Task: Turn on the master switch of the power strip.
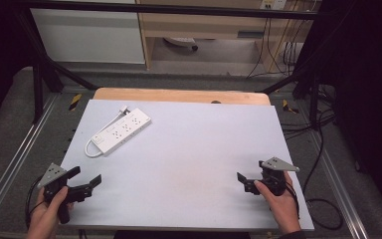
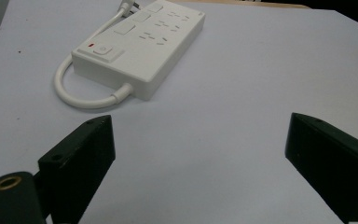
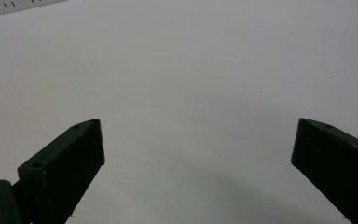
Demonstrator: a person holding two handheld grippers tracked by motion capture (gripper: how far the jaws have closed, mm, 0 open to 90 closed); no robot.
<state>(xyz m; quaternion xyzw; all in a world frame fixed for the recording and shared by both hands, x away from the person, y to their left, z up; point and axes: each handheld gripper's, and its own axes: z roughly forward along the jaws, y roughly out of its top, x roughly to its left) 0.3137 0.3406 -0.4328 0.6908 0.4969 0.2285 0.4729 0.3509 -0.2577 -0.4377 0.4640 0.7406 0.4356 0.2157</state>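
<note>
The table (image 1: 189,149) top is a plain pale lilac-grey, unpatterned, with a strip of light wood showing along its far edge. The power strip (image 1: 122,130) is white, as is its cord (image 2: 81,95); its switch carries a small red mark, and its socket slots read as dark dashes in rows. The left claw (image 1: 85,179) is black with a grey plate on top. The right claw (image 1: 251,172) is likewise black with a grey plate. The floor (image 1: 10,124) around is dull grey, crossed by black cables.
</note>
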